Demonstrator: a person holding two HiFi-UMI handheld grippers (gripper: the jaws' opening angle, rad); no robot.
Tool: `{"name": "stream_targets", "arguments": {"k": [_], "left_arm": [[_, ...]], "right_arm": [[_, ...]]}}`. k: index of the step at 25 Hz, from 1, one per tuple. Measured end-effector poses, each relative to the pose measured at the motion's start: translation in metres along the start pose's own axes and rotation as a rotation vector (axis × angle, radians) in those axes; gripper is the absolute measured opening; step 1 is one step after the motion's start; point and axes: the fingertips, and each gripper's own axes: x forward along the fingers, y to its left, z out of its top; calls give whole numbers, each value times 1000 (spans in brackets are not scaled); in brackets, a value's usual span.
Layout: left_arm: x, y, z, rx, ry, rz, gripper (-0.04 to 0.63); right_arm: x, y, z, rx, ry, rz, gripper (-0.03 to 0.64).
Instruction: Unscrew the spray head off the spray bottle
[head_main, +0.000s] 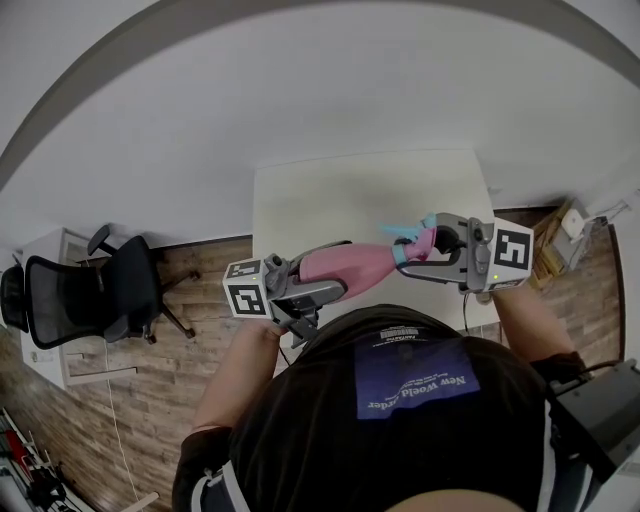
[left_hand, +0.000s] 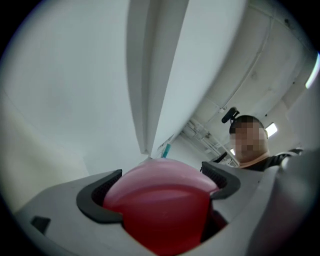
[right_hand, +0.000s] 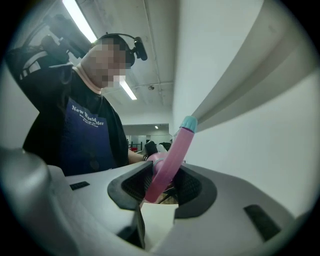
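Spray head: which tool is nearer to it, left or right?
Right. The right tool is clamped on the spray head; the left tool grips the pink bottle at its far end.

The left hand-held gripper (left_hand: 162, 181) has its two jaws closed on the rounded pink-red body of the spray bottle (left_hand: 160, 210), with the dark ribbed pads (left_hand: 99, 194) pressed against either side. Just past the bottle's far curve, a small teal tip of the spray head (left_hand: 166, 148) peeks out in front of a white angled beam (left_hand: 155, 70). At the right, a person (left_hand: 272, 161) in dark clothes wears a small head-mounted camera (left_hand: 229, 115), with a bright ceiling light (left_hand: 271, 130) just beside.
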Motion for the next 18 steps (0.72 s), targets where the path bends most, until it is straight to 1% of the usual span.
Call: {"name": "stream_targets", "arguments": {"k": [3,6,8,9,11,13,15,18], "left_arm": [[3,1,-7,-65,-8,-21,511],[2,4,-7,-137,-19,-25,511],[1,7,-7,-186,-33,-24,511],[0,8,-7,-193,-38,-24,511],[-1,7,-7,-153,-38,-24,511],[-3,6,-3,-90,-40,-21,511],[-5,7,0,-26,-42,-4,511],[-4,7,-2,76,-26,41,511]], "right_arm": [[-4,10,0,-22,10,32,120],[-3,14,-3,-64,17,36,120],[-2,16,-5,-102,42,39,120],[-2,16,-7,-119,61,40,120],[-1,15,-10,-137,99,33,120],[1,10,-10,-115,108,16,121],[1,4,-7,-63,77,0,121],[-10,-3,0,37,-2,-22,128]]}}
